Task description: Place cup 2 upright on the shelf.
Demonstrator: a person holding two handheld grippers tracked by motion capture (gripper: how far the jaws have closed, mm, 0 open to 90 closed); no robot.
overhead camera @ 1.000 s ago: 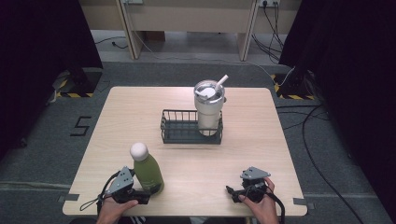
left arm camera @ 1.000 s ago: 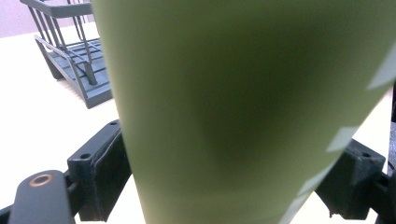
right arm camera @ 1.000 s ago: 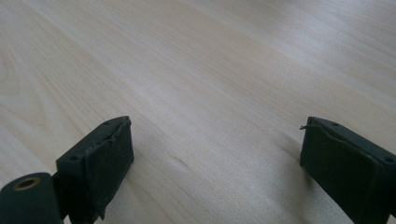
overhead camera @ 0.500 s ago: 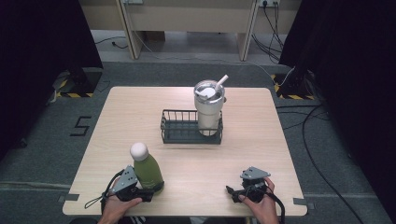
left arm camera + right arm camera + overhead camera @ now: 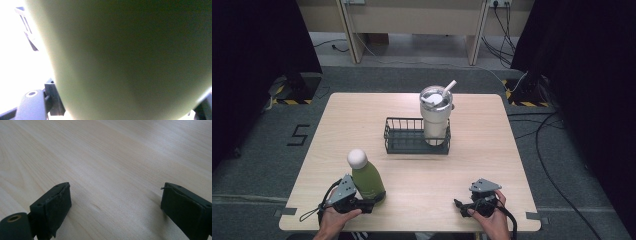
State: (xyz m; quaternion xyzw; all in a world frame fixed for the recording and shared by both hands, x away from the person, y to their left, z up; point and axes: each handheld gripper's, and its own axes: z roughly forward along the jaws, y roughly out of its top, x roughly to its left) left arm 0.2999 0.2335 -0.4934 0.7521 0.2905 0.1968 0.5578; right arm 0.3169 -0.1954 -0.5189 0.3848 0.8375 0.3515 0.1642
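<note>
Green bottle (image 5: 367, 180) upright at near left of table (image 5: 512, 150), pinched low by left gripper (image 5: 362, 204). Right gripper (image 5: 464, 209) spread, empty, near right. Risk: top-heavy bottle tipping or slipping on lift, given low grip; possible knock against basket (image 5: 404, 142) or tumbler (image 5: 435, 117).

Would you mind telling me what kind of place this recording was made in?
Probably a lab or recording studio, not a home: a bare wooden table stands on grey carpet marked with hazard tape, black curtains hang either side, and cables trail across the floor.
</note>
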